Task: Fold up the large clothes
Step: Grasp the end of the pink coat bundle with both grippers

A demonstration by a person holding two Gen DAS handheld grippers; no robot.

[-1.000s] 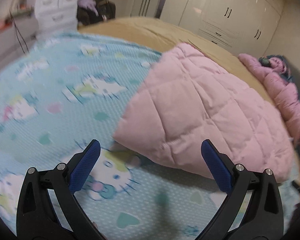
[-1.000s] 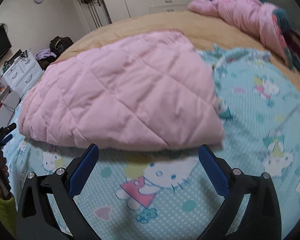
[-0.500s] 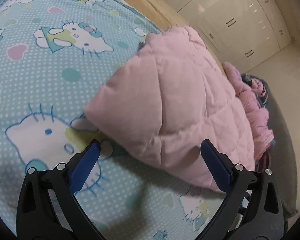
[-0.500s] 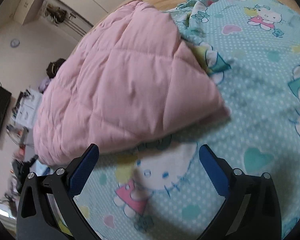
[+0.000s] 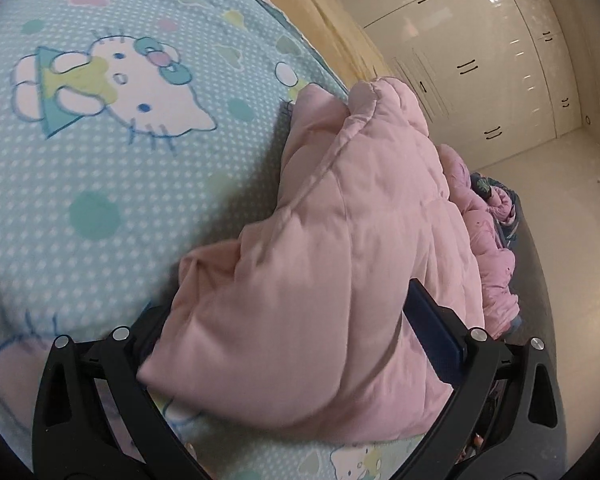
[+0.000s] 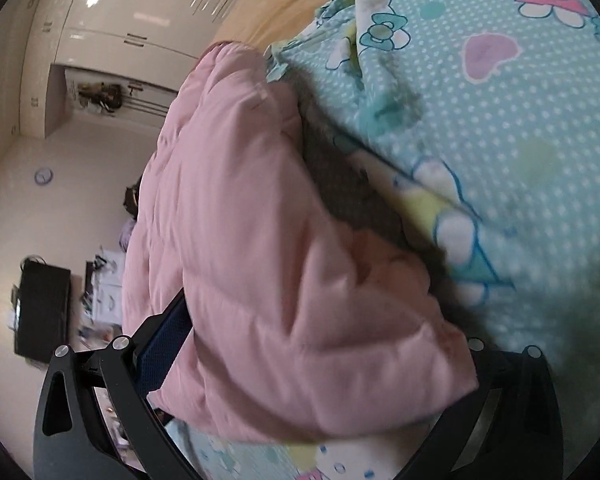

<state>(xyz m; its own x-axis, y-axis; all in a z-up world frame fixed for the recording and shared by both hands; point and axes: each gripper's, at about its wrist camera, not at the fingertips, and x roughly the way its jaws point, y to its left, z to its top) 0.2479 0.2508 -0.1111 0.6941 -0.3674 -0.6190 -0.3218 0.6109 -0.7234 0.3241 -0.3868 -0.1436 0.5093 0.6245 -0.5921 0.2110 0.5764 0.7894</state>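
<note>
L wrist view: left gripper point(image 5: 296, 344) tilted hard, its jaws spread wide w/ a corner of the pink quilted coat point(image 5: 340, 248) pushed in between them. The near finger is mostly buried under the fabric; the far one's blue pad point(image 5: 432, 332) shows along the coat's right side, close against the fabric. Can't tell if the pads are actually pinching; the gap looks as wide as the bundle, so I read it as open around the corner, not clamped. Coat lies on the light-blue Hello Kitty bedsheet point(image 5: 112, 152), bunched into a ridge running away from cam, dark shadow on the sheet along its left flank. Tan blanket point(image 5: 320, 12) beyond the sheet edge, white wardrobe doors point(image 5: 472, 60) behind. A second pink padded garment point(image 5: 496, 256) heaped past the coat, w/ sthg dark and patterned next to it, too small to ID. R wrist view: right gripper point(image 6: 312, 356) also rolled sideways, jaws wide apart, the coat's point(image 6: 252, 240) other corner stuffed between them. Left blue pad point(image 6: 164, 344) visible beside the fabric, right finger hidden behind the bulge. Same read: spread, not closed. Sheet point(image 6: 500, 100) rumpled just beside the coat. Bkgd: wall clock point(image 6: 43, 176), black TV point(image 6: 42, 312), white drawers, blurry.
</note>
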